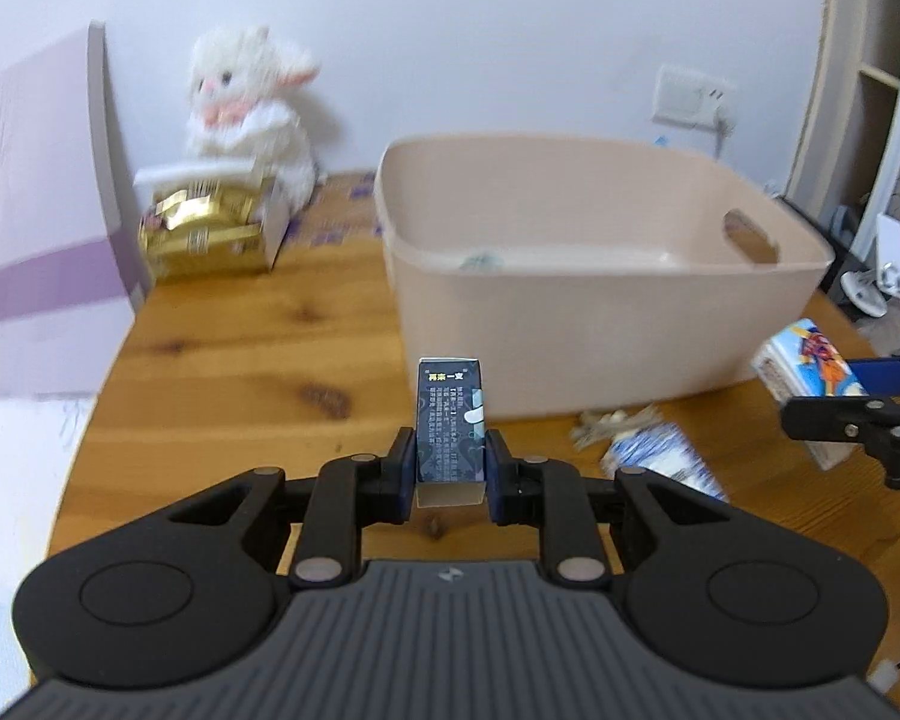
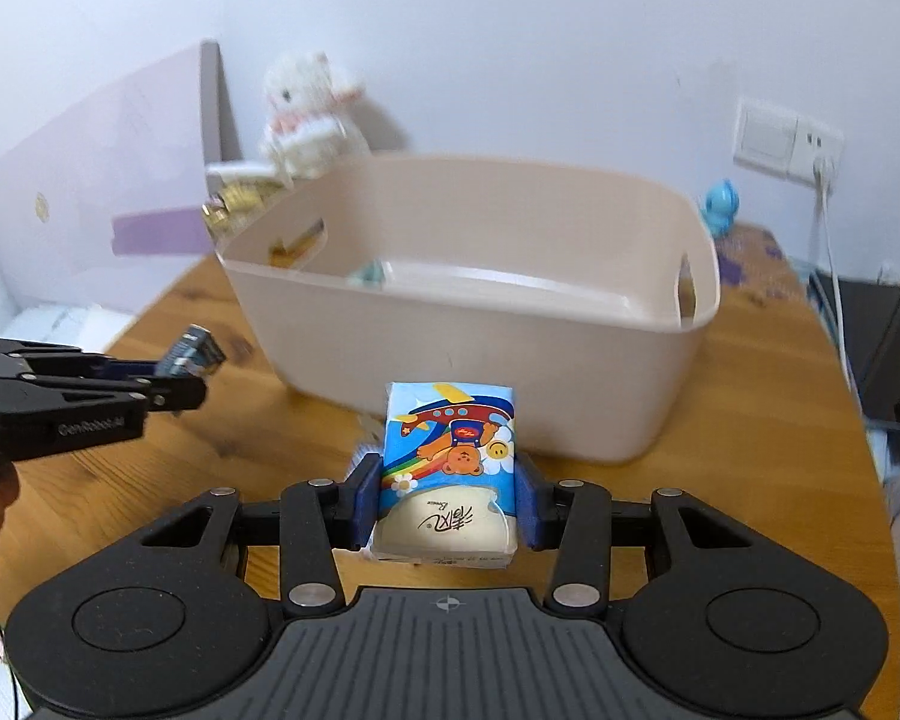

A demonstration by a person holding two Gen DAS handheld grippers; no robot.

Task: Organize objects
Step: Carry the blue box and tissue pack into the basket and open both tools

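Observation:
My left gripper (image 1: 450, 468) is shut on a small dark box with printed text (image 1: 450, 414), held above the wooden table in front of the beige plastic bin (image 1: 600, 348). My right gripper (image 2: 448, 507) is shut on a blue tissue pack with a cartoon bear (image 2: 450, 456), held in front of the same bin (image 2: 480, 372). The right gripper and tissue pack (image 1: 810, 366) also show at the right edge of the left wrist view; the left gripper with the dark box (image 2: 195, 351) shows at the left of the right wrist view. A small teal item (image 2: 369, 273) lies inside the bin.
A blue-white packet (image 1: 660, 456) and some crumpled bits (image 1: 612, 420) lie on the table near the bin's front. A gold box (image 1: 210, 234) and a white plush toy (image 1: 246, 114) stand at the back left beside a lilac panel (image 1: 36, 192). A blue figurine (image 2: 720, 204) stands at the back right.

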